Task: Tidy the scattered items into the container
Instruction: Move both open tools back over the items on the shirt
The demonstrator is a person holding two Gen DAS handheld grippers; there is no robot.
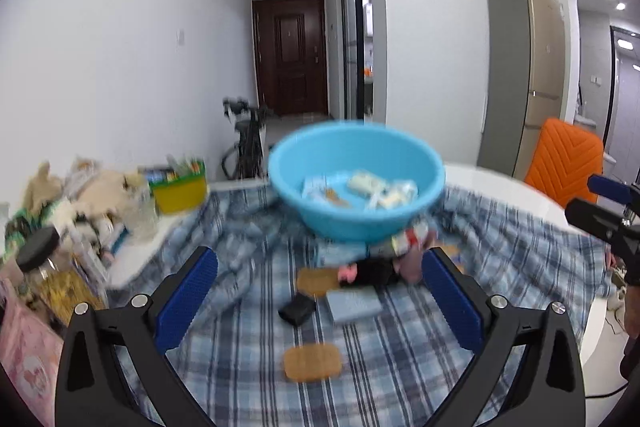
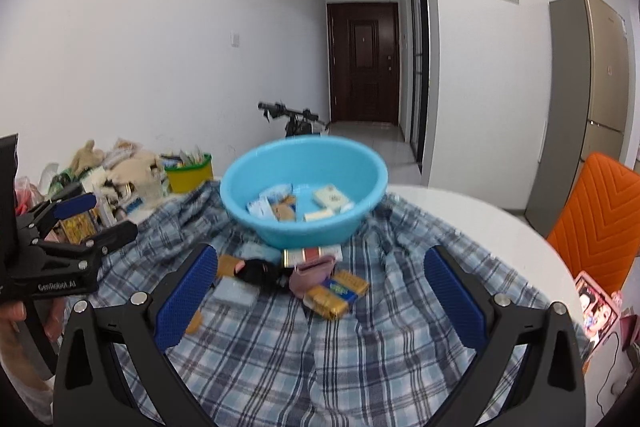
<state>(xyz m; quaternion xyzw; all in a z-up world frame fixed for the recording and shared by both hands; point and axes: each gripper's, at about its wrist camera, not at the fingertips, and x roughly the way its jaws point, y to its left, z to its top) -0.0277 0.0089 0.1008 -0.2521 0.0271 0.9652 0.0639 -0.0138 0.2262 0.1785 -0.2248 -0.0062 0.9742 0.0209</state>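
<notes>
A blue plastic basin stands on the checked cloth and holds several small packets. In front of it lie a black glove, a pink pouch, a gold and blue packet, a tin, a pale blue box, a small black item and two tan oval pads. My left gripper hovers open over the cloth, holding nothing. My right gripper is open too, above the pouch and packets.
The checked cloth covers a white round table. A yellow-green basket, plush toys and a jar crowd the left side. An orange chair stands at the right. A hand holds the left gripper.
</notes>
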